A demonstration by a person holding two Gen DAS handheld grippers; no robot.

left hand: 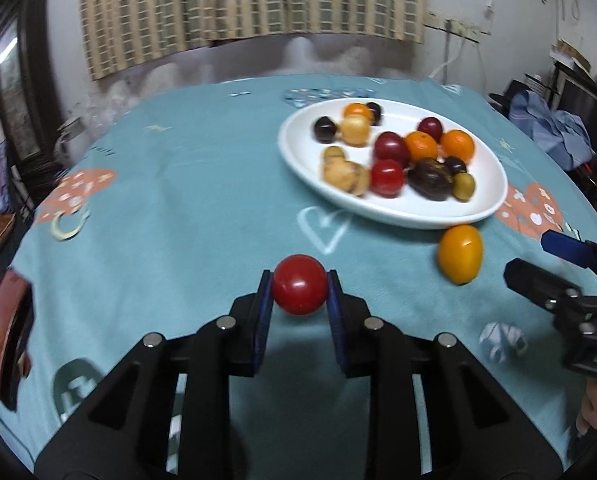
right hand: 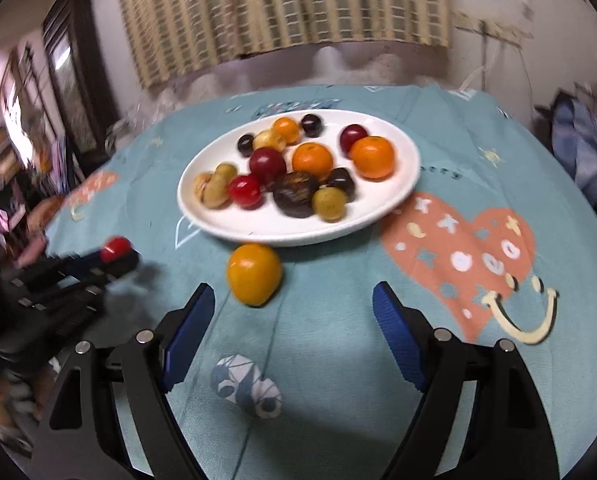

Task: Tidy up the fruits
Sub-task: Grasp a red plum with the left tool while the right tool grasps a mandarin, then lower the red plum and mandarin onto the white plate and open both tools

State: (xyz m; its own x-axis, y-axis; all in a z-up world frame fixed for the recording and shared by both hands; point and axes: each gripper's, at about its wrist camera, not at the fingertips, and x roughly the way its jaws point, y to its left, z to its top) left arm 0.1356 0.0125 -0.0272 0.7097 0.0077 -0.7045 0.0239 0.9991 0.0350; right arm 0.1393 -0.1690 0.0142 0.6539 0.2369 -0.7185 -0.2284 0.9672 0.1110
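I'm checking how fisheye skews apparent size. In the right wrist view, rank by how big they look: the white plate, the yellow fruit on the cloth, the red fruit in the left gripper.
1. white plate
2. yellow fruit, nearer the camera, so enlarged
3. red fruit, partly hidden by the left gripper

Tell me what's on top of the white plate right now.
The white plate holds small fruits: three oranges, red ones, dark purple ones, a greenish one and pale tan pieces. Anything beneath the clustered fruits is hidden.

The plate (right hand: 394,196) of fruit lies ahead of me; one loose fruit (right hand: 253,274) sits just before its rim
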